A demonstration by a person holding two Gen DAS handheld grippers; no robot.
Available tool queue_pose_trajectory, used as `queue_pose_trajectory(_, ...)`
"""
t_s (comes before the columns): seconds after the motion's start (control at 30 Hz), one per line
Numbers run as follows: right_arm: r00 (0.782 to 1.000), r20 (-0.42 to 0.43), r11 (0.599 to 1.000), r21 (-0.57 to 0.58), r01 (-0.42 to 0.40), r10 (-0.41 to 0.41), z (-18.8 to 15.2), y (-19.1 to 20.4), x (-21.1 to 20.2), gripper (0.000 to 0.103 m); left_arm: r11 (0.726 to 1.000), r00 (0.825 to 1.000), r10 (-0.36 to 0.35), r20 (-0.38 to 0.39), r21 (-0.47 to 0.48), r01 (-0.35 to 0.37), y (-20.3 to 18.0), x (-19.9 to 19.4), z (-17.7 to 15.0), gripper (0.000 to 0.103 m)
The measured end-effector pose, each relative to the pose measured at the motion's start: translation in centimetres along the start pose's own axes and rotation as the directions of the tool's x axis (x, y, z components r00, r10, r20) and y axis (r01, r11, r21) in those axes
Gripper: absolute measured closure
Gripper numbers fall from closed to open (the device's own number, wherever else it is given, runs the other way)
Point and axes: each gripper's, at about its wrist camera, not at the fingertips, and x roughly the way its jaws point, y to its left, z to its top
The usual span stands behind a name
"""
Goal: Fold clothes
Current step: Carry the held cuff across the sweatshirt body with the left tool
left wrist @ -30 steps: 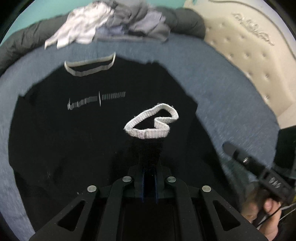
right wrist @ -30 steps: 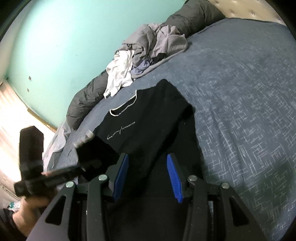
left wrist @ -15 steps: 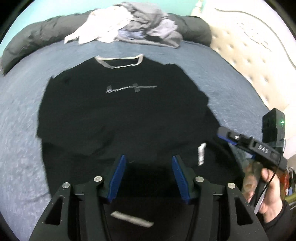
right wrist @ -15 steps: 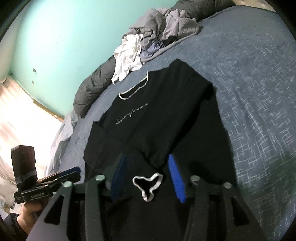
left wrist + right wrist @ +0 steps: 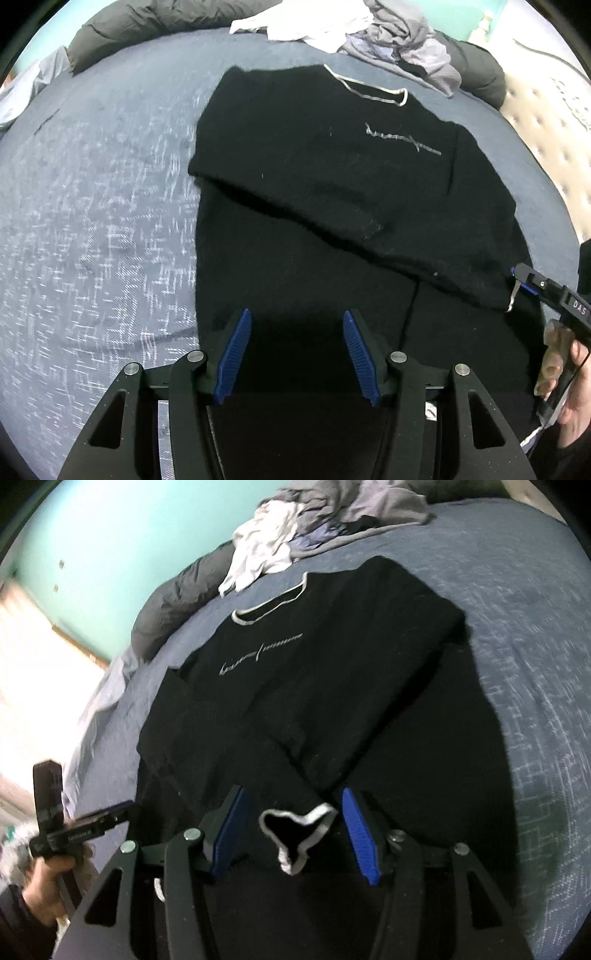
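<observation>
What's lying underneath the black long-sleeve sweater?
The black long-sleeve sweater lies spread on a blue-grey speckled bedspread, which shows all around it. Anything between the two is covered and can't be seen.

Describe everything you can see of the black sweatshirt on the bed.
The black long-sleeved sweatshirt with pale ribbed trim lies front up on the blue-grey flecked bedspread. It looks like soft knit fabric, with a pale collar and a thin pale chest print. Both sleeves are folded across its body. One pale cuff lies between the open jaws of the right hand-held gripper, untouched.
</observation>
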Motion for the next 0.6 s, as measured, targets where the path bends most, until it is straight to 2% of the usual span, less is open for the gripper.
queue_pose_trajectory(0.03,1.000,-0.005,1.000,-0.022,0.014,-0.014,-0.1,0.3,0.2,0.056,1.000,1.000,-0.001,-0.002,0.000,0.001,0.0,0.2,-0.1,0.047)
queue_pose_trajectory(0.07,1.000,-0.007,0.999,-0.037,0.024,-0.024,-0.2,0.6,0.2,0.070,1.000,1.000,-0.002,-0.003,-0.006,0.002,0.1,0.3,-0.2,0.047)
queue_pose_trajectory(0.1,0.999,-0.010,0.998,-0.046,0.030,-0.031,-0.3,0.7,0.3,0.075,1.000,1.000,-0.004,-0.005,-0.011,0.004,0.1,0.5,-0.3,0.047)
queue_pose_trajectory(0.17,0.999,-0.011,0.998,-0.047,0.030,-0.031,-0.5,0.7,0.2,0.093,1.000,1.000,-0.003,-0.006,-0.023,0.003,0.3,0.9,-0.4,0.047)
queue_pose_trajectory(0.3,0.999,0.035,0.999,-0.046,-0.005,0.006,-0.4,1.1,-1.4,0.095,0.999,1.000,-0.011,-0.020,-0.032,0.010,0.4,1.5,-0.6,0.047)
queue_pose_trajectory(0.43,0.990,0.124,0.996,-0.068,-0.055,0.063,0.1,2.1,-5.0,0.096,0.998,0.999,-0.015,-0.029,-0.054,0.013,0.5,2.0,-0.8,0.047)
queue_pose_trajectory(0.6,0.966,0.246,0.995,-0.080,-0.067,0.085,0.6,2.1,-9.9,0.096,0.999,0.998,0.047,-0.033,0.028,-0.046,-1.1,2.3,-1.4,0.047)
